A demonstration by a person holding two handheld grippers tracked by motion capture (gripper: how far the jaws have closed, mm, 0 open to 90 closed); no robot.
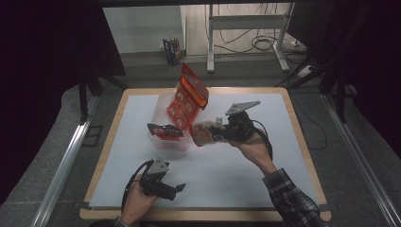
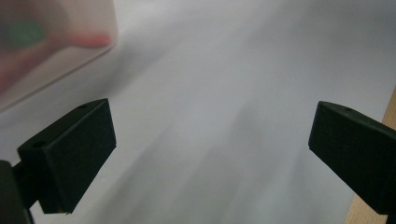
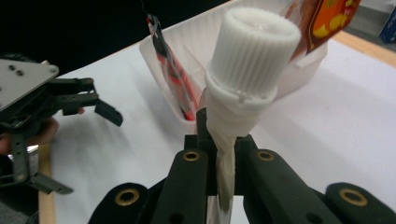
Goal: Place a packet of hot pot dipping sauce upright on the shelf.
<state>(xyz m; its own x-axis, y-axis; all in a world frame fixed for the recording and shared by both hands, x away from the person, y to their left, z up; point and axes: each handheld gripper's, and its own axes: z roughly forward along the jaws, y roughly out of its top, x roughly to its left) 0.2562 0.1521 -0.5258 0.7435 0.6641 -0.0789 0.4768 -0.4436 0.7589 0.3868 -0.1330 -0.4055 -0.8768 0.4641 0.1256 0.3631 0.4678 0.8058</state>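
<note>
My right gripper [image 1: 220, 132] is shut on a soft pouch [image 1: 203, 134] with a white ribbed screw cap [image 3: 252, 51]. The jaws pinch its thin neck just under the cap, beside a clear plastic bin [image 1: 161, 105]. Propped in the bin are a tall orange snack pack [image 1: 189, 97] and a red-and-black packet [image 1: 165, 131]. In the right gripper view that packet [image 3: 175, 79] leans on the bin's wall [image 3: 201, 32]. My left gripper [image 1: 178, 189] stays open near the table's front edge, its jaws wide apart over bare white sheet [image 2: 210, 154]. A blurred corner of the bin [image 2: 56, 51] shows beyond it.
A white sheet [image 1: 227, 175] covers the wooden table [image 1: 302, 137]. Black curtains stand at left and right. Behind the table are desk legs [image 1: 210, 42], cables and a small carton [image 1: 172, 49] on the floor.
</note>
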